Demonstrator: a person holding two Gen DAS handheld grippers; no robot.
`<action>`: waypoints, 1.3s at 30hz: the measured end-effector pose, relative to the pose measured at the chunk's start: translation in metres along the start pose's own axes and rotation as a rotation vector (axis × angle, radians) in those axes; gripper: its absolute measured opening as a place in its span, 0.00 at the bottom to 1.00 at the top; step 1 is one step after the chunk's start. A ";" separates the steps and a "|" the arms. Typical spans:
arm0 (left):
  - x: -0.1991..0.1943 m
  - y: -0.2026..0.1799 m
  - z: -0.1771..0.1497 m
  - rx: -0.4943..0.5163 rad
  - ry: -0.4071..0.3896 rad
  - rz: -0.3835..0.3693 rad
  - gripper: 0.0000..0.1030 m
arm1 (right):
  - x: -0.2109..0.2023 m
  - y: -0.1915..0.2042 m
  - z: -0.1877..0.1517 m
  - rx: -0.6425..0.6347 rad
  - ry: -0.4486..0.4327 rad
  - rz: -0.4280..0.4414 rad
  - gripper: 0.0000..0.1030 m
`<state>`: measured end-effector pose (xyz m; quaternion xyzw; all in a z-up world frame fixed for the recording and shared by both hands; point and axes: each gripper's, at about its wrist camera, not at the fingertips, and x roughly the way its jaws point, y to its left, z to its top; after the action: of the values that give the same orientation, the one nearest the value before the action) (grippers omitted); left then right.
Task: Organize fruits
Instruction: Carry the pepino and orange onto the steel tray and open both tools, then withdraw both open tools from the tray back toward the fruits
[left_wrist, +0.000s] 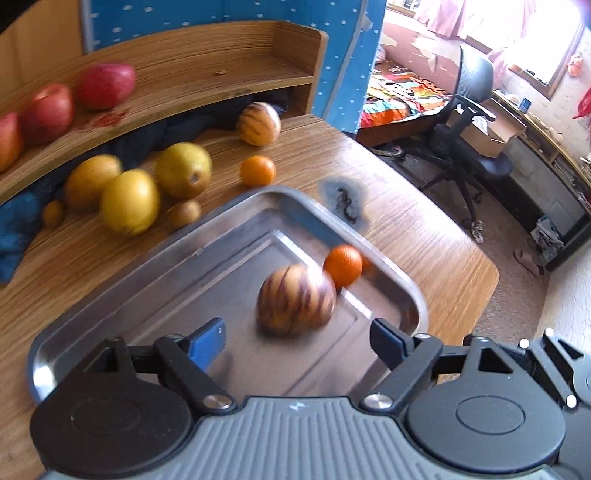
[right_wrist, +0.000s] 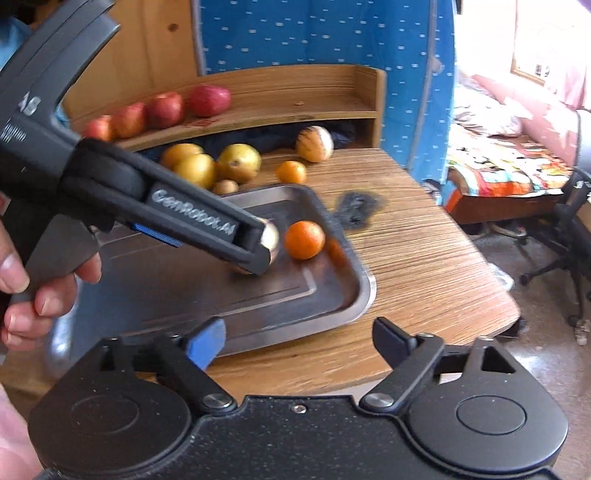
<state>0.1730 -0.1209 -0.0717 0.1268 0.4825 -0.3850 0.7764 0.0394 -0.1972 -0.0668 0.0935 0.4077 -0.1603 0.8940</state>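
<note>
Left claw (left_wrist: 297, 338) is standing spread above the steel tray (left_wrist: 122, 291); one striped melon (left_wrist: 296, 300) is lying just ahead between its fingers, touching one orange (left_wrist: 342, 264); right claw (right_wrist: 298, 338) is hovering spread near the tray edge; four red apples (right_wrist: 168, 109) are sitting on the shelf (right_wrist: 295, 88).
</note>
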 end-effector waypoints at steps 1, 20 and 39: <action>-0.004 0.002 -0.005 -0.005 0.002 0.009 0.91 | -0.002 0.002 -0.002 -0.009 0.003 0.025 0.91; -0.079 0.092 -0.090 -0.281 0.153 0.306 0.98 | -0.006 0.076 -0.010 -0.179 0.100 0.346 0.99; -0.051 0.188 -0.025 -0.318 0.137 0.333 0.98 | 0.054 0.114 0.055 -0.175 0.077 0.249 0.99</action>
<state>0.2798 0.0436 -0.0737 0.1065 0.5610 -0.1613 0.8049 0.1525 -0.1193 -0.0684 0.0713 0.4393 -0.0084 0.8955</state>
